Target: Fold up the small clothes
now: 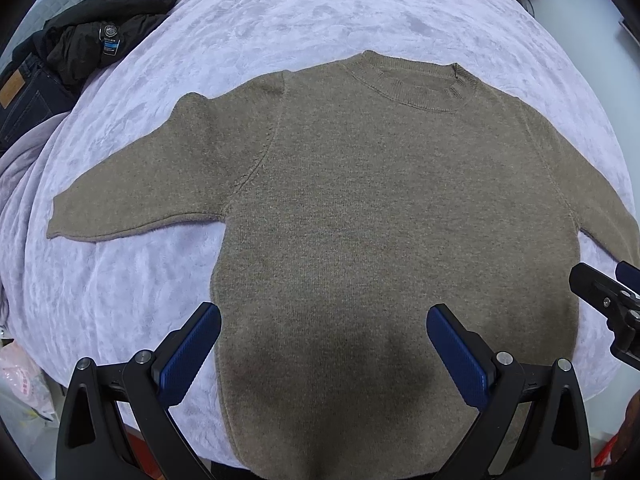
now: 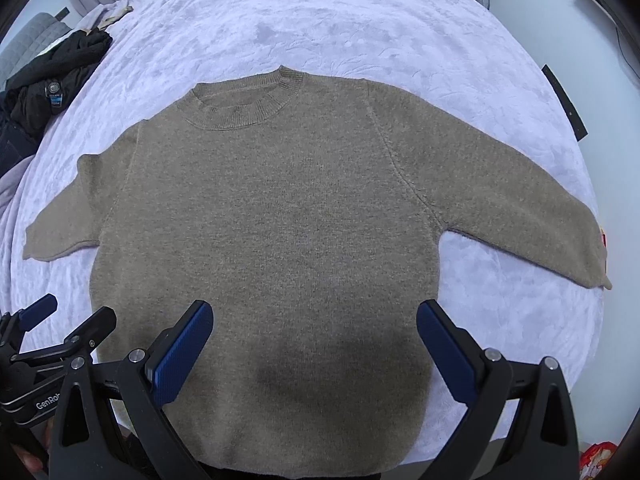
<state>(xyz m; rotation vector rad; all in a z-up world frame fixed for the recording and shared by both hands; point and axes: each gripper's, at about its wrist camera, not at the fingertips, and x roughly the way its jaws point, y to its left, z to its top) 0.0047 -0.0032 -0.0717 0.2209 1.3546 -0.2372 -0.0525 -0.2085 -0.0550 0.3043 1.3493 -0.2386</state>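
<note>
Both tongs, left and right, hover spread apart above the sweater lying flat on the bed (sleeves out); a shallow pinch could bunch the knit.

Even soft light, sharp focus, strong fisheye bending, black corners, dark shadow on sweater hem

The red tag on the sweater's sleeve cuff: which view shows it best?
The right wrist view. There the red tag sits on the cuff of the brown sweater. In the left wrist view that sleeve runs off the right edge of the frame, so no tag shows.
</note>
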